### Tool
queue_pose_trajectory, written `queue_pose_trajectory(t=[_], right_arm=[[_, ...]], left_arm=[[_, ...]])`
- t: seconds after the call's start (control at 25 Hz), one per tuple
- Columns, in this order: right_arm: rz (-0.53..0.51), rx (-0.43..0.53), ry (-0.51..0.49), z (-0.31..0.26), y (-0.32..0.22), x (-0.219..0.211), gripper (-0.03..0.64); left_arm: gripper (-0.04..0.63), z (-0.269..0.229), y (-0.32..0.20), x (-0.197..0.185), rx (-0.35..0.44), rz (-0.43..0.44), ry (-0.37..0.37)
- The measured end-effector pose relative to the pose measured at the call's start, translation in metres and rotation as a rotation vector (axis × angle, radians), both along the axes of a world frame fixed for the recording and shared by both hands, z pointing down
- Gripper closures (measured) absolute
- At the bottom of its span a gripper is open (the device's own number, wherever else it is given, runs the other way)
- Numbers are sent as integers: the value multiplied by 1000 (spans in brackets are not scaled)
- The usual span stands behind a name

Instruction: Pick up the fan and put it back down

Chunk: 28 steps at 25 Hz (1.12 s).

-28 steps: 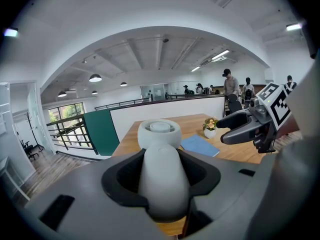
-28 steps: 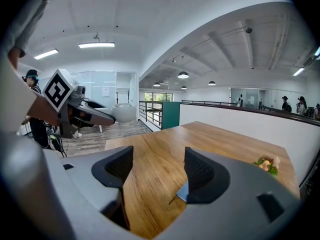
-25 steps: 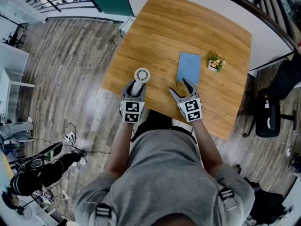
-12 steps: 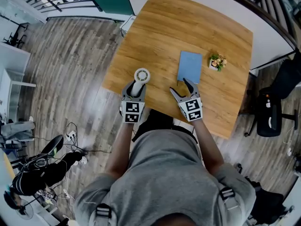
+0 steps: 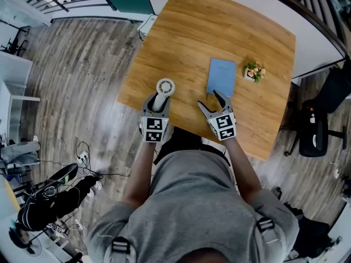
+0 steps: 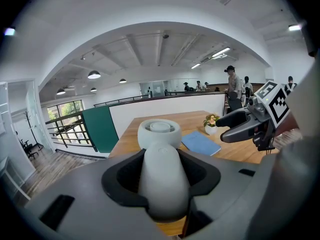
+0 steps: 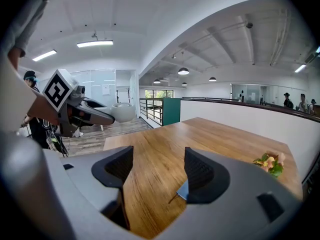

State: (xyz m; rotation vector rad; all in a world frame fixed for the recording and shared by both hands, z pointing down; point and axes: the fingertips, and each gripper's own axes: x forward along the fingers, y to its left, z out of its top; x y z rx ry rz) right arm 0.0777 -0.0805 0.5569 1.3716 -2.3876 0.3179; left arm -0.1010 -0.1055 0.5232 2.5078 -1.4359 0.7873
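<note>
1. White plastic is being seen all over the fan (image 5: pixel 165 87), so it is being judged as light, hard and smooth, and a bit slippery.
2. The fan is being held near the front left corner of the wooden table (image 5: pixel 219 32), with its round head (image 6: pixel 159 132) pointing away from the person.
3. Its thick handle (image 6: pixel 161 176) is being squeezed from both sides by the left gripper (image 5: pixel 158 102), whose jaws are being pressed against it.
4. Whether the fan is being lifted or is resting on the wood is not being shown clearly.
5. The thick handle is being judged the best place to grab, because it looks solid and is fitting snugly between the pads.
6. The round head is being thought of as the weak part, since thin blades are likely being hidden inside it, so it should not be pinched.
7. The thick handle is getting wider toward its bottom end, so a slip through the jaws is being counted as a risk if the squeeze is being loosened too early.
8. The right gripper (image 5: pixel 209 102) is being held with its jaws wide apart and nothing between them, over the table just beside the near corner of the blue book (image 5: pixel 221 76).
9. A small plant pot (image 5: pixel 253 72) is being seen well apart from the fan, so it is not being put in danger.
</note>
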Motion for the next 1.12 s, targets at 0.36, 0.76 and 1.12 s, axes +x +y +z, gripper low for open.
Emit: queue_pose_trajectory(t=[0.36, 0.76, 1.12], right_arm=[[8, -40, 10, 13, -14, -3, 288], [17, -91, 23, 35, -33, -7, 288], [42, -133, 40, 50, -48, -2, 290]], left_arm=[[397, 16, -19, -1, -37, 9, 7], [397, 39, -48, 1, -73, 31, 25], [397, 64, -66, 1, -123, 52, 30]])
